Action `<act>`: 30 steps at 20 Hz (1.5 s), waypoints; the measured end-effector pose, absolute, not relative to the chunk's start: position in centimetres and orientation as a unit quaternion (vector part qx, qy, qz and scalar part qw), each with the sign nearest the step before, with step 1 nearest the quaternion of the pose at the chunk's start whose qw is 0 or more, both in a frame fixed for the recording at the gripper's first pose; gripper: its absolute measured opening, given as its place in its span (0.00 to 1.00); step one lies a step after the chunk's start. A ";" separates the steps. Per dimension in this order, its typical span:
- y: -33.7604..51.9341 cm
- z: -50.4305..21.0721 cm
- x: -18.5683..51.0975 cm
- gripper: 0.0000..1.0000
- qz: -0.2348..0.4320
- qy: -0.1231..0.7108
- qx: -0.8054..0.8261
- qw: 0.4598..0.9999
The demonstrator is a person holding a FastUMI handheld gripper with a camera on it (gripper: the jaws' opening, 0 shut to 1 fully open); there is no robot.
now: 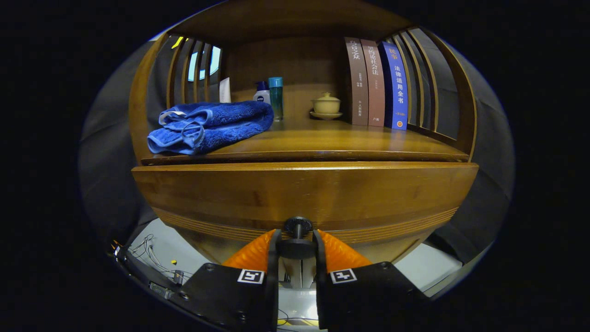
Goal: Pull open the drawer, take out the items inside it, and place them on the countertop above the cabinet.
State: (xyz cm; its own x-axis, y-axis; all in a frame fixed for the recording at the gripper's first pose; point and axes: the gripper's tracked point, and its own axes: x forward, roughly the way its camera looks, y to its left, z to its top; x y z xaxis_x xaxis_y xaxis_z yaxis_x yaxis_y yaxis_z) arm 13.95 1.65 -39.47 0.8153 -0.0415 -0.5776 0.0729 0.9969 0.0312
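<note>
Gripper (pixel 297 244) clamped on drawer knob (pixel 297 227), one finger pressing each side. Behind knob, wooden drawer front (pixel 304 193), pulled slightly out from cabinet. Above drawer front, countertop (pixel 322 140); blue towel (pixel 209 125) at left, bottles (pixel 275 97) behind towel, lidded cup (pixel 326 105) mid-back, books (pixel 375 83) at right.

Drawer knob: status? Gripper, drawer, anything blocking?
Hand-held gripper shut on drawer knob. Drawer front appears slightly out from the cabinet; contents hidden. Blue towel lies on countertop above; pull path looks unobstructed.
</note>
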 end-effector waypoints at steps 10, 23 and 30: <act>2.3 -37.8 4.4 0.37 -0.042 0.338 0.032 0.940; 2.6 -35.1 -1.7 0.52 -0.049 0.331 0.058 0.941; 1.2 -28.0 1.2 0.98 -0.055 0.295 0.056 0.952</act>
State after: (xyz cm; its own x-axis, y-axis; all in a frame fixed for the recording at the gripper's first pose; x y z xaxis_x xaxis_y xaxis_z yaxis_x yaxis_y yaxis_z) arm 1.22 1.15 -27.96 0.8197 -0.0711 -0.5684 0.1376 0.9876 0.0750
